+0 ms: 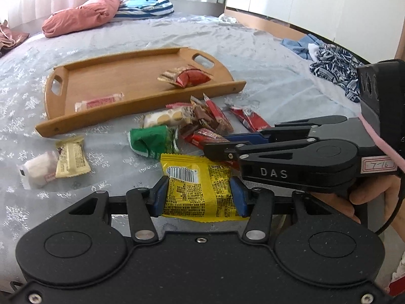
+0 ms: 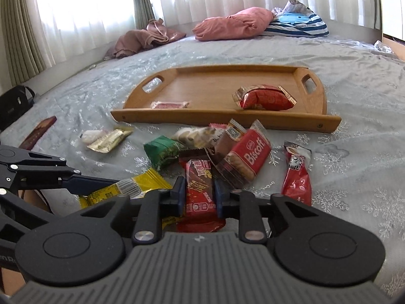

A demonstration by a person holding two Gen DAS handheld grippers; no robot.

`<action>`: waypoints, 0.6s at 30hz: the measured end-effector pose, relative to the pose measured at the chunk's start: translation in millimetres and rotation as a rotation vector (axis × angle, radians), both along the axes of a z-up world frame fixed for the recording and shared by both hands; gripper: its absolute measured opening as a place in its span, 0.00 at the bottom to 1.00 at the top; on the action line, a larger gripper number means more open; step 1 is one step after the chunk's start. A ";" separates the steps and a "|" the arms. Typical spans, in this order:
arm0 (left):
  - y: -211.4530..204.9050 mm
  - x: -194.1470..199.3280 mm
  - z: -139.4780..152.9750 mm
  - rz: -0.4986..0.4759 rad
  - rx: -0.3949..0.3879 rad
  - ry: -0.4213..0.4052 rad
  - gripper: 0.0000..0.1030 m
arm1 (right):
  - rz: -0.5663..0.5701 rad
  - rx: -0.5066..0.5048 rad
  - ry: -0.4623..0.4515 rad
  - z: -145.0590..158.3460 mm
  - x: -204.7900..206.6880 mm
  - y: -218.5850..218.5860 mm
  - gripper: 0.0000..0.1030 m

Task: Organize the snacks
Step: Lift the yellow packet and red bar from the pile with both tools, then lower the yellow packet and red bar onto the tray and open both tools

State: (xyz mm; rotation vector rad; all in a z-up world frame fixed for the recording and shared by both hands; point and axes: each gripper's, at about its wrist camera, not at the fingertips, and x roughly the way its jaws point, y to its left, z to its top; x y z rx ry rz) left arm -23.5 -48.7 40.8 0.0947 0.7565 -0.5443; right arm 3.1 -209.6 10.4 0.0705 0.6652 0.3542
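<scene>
Left gripper (image 1: 200, 197): fingers (image 1: 160, 195) clenched on the yellow packet (image 1: 197, 185), one blue pad at each side edge; the packet's far end reaches out over the bed (image 1: 265, 50).
Right gripper (image 2: 198, 197): fingers (image 2: 177, 195) grasping the red wafer bar (image 2: 200, 190), which runs lengthwise between them and past the tips.
Loose snacks: ahead of both fingertips, a heap on the bed with a green packet (image 2: 163, 150), a Biscoff biscuit (image 2: 249, 155) and a red stick sachet (image 2: 297, 179) off to the right of the right fingers.
Gold wrapper (image 1: 72, 157): left of the left fingers, beside a white sweet (image 1: 36, 171).
Tray (image 2: 227, 117): wooden, beyond the heap, holding a red-gold pouch (image 2: 265, 98) and a pink bar (image 2: 168, 105).
Pink pillow (image 2: 235, 24): far end of the bed.
</scene>
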 end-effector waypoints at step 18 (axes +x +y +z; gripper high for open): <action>31.9 35.2 54.1 0.152 -0.052 -0.148 0.47 | -0.209 0.088 -0.127 52.3 25.1 -35.8 0.27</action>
